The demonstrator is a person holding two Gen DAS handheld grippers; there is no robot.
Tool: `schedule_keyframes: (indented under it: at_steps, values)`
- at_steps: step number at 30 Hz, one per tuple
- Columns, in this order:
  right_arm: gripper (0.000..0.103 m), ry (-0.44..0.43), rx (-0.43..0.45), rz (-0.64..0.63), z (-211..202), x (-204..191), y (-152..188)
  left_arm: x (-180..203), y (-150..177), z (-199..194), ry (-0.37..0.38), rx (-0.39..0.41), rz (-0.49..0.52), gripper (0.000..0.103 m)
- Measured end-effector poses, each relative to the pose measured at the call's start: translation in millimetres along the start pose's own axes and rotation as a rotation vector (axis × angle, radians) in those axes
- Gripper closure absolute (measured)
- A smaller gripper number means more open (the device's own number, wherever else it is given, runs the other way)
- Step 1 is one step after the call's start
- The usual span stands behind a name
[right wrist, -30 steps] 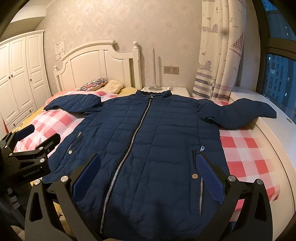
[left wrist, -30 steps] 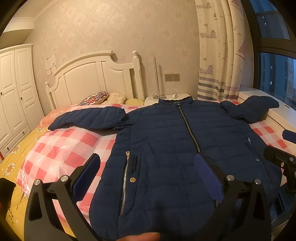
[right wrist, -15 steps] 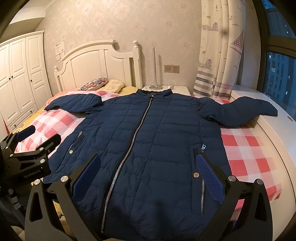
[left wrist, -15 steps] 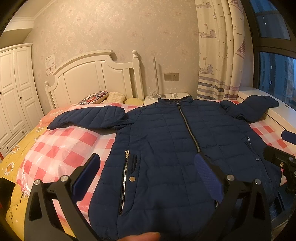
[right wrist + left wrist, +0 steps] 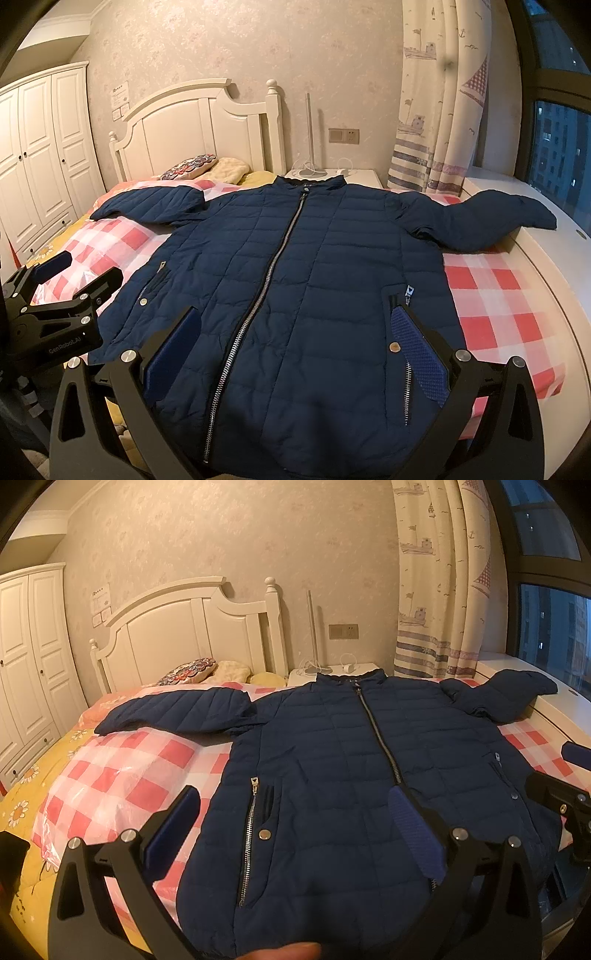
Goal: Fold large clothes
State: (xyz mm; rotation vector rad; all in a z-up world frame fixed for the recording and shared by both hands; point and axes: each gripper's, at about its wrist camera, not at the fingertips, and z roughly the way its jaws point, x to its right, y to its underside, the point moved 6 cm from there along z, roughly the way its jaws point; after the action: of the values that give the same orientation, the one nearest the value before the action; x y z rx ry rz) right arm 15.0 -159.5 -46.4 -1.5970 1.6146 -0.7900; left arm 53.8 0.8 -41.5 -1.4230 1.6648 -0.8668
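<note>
Jacket: a navy quilted jacket lies front-up and zipped on the bed, collar at 12 o'clock toward the headboard, hem at 6 o'clock nearest the cameras.
Sleeves: both are spread out; the sleeve at 10 o'clock rests on the checked cover, the sleeve at 2 o'clock runs off the bed onto the window ledge.
Left gripper: the left gripper hangs above the hem, jaws set wide apart with nothing between them, the pocket zip showing in the gap.
Right gripper: the right gripper hangs above the hem too, jaws wide apart and holding nothing, the centre zip running up between them.
Each in the other's view: the left one shows at 9 o'clock in the right wrist view, the right one at 3 o'clock in the left wrist view.
Bed cover: a red-and-white checked cover lies under the jacket, with a plastic-wrapped stretch at 9 o'clock.
Headboard: a white headboard stands at 11 o'clock, with pillows at its foot.
Nightstand: a white nightstand at 12 o'clock carries cables and a thin upright pole.
Window ledge: the ledge bounds the bed at 3 o'clock, under the sleeve end.
Curtain: a boat-print curtain hangs at 1 o'clock.
Wardrobe: a white wardrobe stands at 9 o'clock.
</note>
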Motion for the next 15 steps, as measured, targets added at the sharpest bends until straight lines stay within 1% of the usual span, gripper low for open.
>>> schedule_keyframes:
  at_steps: [15]
  values:
    - [0.004,-0.021,0.005,0.005,-0.8,1.3,1.5,-6.9,3.1,2.1,0.003,-0.011,-0.007,0.002]
